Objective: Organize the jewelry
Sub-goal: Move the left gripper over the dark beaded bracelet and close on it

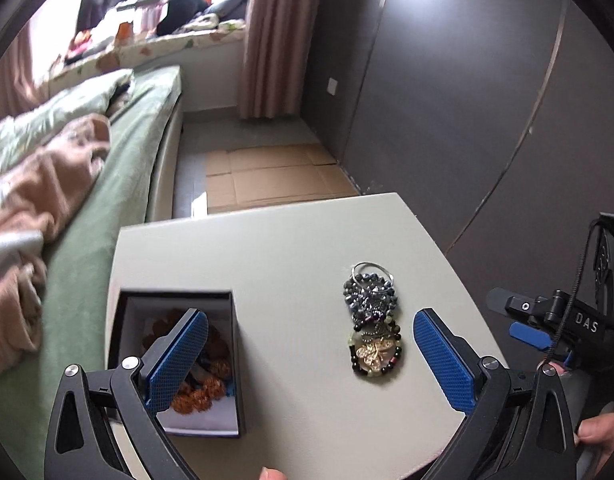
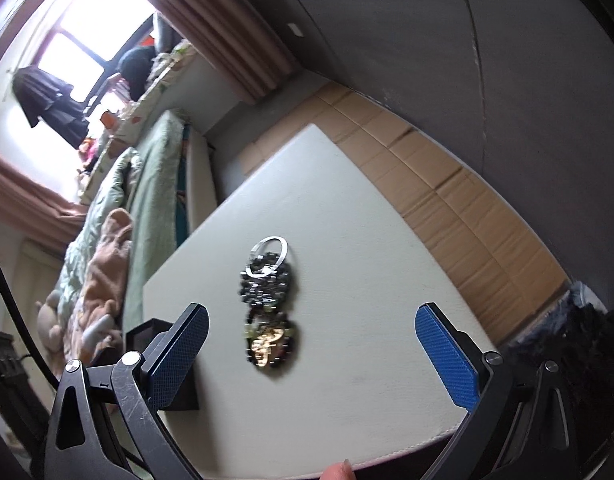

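Jewelry (image 1: 373,320) lay in a small heap near the middle of the pale table (image 1: 283,248), toward its right side: a thin silver ring (image 1: 371,273) at the far end resting on a cluster of dark grey beads (image 1: 369,295), and just nearer, touching that cluster, a bracelet of black and pale green beads (image 1: 375,354) with a gold ornament (image 1: 371,354) lying inside its loop. To the left of the heap, well apart from it and close to the table's left edge, stood an open dark box (image 1: 179,360) with a white lining, and some amber-orange beads (image 1: 211,384) lay inside it.

The left gripper (image 1: 311,356) hung over the near part of the table with its blue-padded jaws spread wide and nothing between them; its left finger crossed in front of the box, its right finger stood just right of the bracelet. The right gripper (image 2: 311,356) was likewise wide open and empty, and in its own view the heap sat on the table between its two fingers, untouched; the picture there was a little blurred. Seen from the left side, the right gripper's dark body showed beyond the table's right edge.

A bed (image 1: 107,168) with green sheets ran along the left, flattened cardboard (image 1: 275,176) covered the floor beyond the table, and pink curtains (image 1: 279,36) hung by the window.
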Tool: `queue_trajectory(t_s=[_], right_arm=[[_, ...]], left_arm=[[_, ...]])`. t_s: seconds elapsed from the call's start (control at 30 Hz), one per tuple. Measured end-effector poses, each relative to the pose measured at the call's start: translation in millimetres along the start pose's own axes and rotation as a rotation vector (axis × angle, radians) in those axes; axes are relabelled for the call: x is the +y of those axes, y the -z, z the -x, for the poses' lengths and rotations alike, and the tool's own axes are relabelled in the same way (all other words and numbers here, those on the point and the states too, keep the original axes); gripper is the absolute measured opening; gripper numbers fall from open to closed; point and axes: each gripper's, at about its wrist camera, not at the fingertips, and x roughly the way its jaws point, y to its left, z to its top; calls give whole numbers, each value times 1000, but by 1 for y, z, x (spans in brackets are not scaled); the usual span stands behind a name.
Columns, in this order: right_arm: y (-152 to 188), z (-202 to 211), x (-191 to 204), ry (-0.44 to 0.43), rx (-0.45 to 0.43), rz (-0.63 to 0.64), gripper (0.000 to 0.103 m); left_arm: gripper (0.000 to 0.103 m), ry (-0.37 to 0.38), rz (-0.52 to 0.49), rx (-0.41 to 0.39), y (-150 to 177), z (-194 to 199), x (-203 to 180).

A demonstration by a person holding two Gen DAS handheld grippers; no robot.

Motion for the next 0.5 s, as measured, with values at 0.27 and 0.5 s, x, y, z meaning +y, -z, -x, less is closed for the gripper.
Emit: queue_trajectory(t_s=[0.27, 0.5], right_arm=[[-3, 5, -17, -59, 1, -55, 99], [-5, 12, -41, -13, -26, -159, 99]], left_arm=[[89, -39, -131, 118, -7, -30, -25], [74, -3, -208, 187, -5, -59, -44]])
